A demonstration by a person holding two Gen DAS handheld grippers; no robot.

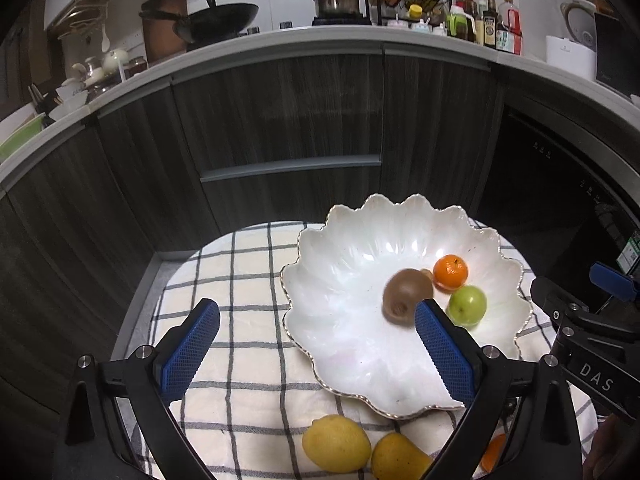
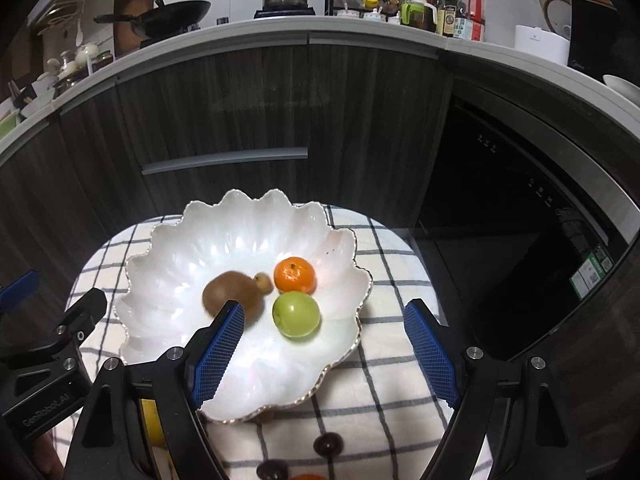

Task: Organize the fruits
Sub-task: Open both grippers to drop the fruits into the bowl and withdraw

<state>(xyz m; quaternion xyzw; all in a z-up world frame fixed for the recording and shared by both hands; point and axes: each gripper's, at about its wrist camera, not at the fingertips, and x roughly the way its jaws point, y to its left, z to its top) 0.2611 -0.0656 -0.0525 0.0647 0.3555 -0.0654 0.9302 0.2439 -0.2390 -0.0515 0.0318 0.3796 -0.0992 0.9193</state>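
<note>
A white scalloped bowl [image 1: 352,344] [image 2: 184,264] sits on a checked cloth. It holds a blurred brown kiwi [image 1: 406,295] [image 2: 230,290], a small tan fruit [image 2: 263,281], a mandarin [image 1: 451,271] [image 2: 295,275] and a green fruit [image 1: 467,305] [image 2: 296,314]. My left gripper [image 1: 316,344] is open and empty over the bowl's left rim. My right gripper [image 2: 324,348] is open and empty over the bowl's near right edge. Two yellow lemons [image 1: 336,443] [image 1: 398,458] lie in front of the bowl.
The checked cloth [image 1: 240,280] [image 2: 392,360] covers a small table. Two dark small fruits [image 2: 328,443] [image 2: 272,470] and an orange piece [image 1: 494,452] lie near the front edge. Dark kitchen cabinets [image 1: 280,120] stand behind, with an oven [image 2: 540,200] at the right.
</note>
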